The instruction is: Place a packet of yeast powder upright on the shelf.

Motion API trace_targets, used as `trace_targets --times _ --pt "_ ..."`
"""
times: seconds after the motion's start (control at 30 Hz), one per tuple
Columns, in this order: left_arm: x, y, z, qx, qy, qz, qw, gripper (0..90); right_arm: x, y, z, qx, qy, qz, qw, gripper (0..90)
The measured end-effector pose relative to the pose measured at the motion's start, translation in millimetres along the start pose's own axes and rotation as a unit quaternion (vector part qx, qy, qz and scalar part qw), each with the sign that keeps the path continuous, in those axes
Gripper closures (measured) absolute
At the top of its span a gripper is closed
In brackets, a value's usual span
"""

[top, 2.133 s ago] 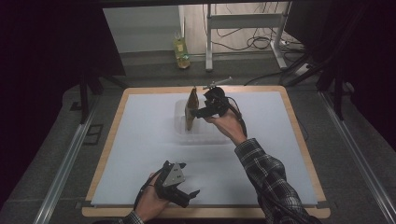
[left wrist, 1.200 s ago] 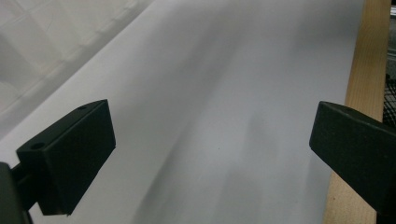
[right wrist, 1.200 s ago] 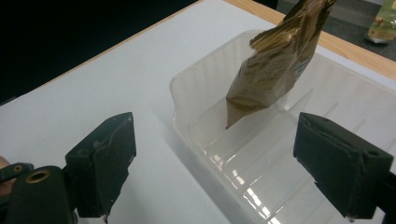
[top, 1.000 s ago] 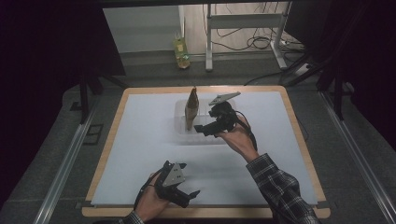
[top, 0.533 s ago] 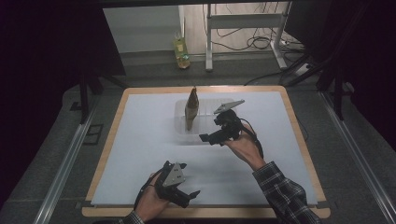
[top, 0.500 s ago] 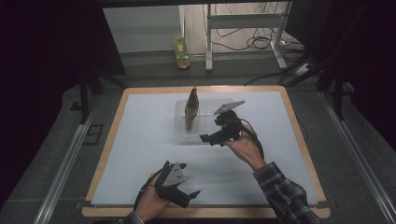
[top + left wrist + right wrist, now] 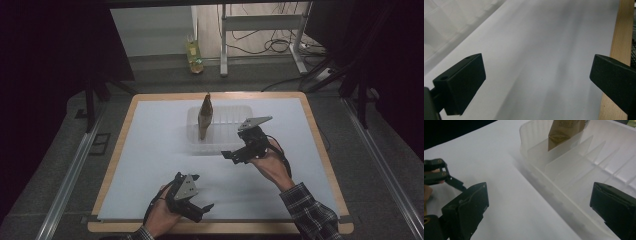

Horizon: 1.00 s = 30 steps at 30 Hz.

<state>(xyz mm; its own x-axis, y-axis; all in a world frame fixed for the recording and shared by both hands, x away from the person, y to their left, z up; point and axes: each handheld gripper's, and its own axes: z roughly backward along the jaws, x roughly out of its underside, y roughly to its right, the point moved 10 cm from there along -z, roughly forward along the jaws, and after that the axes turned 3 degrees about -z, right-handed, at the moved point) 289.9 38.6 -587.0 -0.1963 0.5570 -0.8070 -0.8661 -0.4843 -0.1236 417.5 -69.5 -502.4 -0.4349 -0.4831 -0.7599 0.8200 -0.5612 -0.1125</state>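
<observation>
A brown and gold pouch [image 7: 205, 117] [image 7: 565, 131] stands upright in the left end slot of a clear plastic divider tray [image 7: 227, 117] [image 7: 564, 202] at the table's far middle. My right gripper [image 7: 229, 156] [image 7: 539, 212] hovers at the tray's near right corner, a little right of the pouch and apart from it. Its jaws have just been opening and stand wide, with nothing between them. Near the front edge my left gripper [image 7: 202, 191] [image 7: 536, 82] rests open over bare white sheet; the right gripper view also catches it [image 7: 439, 173].
The white sheet lies on a board with a wooden rim [image 7: 320, 145] [image 7: 619, 37]. Beyond the table stand a yellowish bottle [image 7: 194, 52] on the floor, a metal stand [image 7: 260, 22] and loose cables. Dark frames flank both sides.
My right gripper has drawn back from the pouch, toward the person and to the right, sinking to the tray's near corner. The pouch stays upright in its slot. The left gripper has kept still.
</observation>
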Motion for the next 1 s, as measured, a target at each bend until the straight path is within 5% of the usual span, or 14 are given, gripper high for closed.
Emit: trace_targets --times 1.0 --pt "-1.4 -2.2 1.4 -0.002 0.008 0.011 0.9999 0.8 54.1 1.9 37.7 0.020 -0.003 0.007 0.9998 3.0"
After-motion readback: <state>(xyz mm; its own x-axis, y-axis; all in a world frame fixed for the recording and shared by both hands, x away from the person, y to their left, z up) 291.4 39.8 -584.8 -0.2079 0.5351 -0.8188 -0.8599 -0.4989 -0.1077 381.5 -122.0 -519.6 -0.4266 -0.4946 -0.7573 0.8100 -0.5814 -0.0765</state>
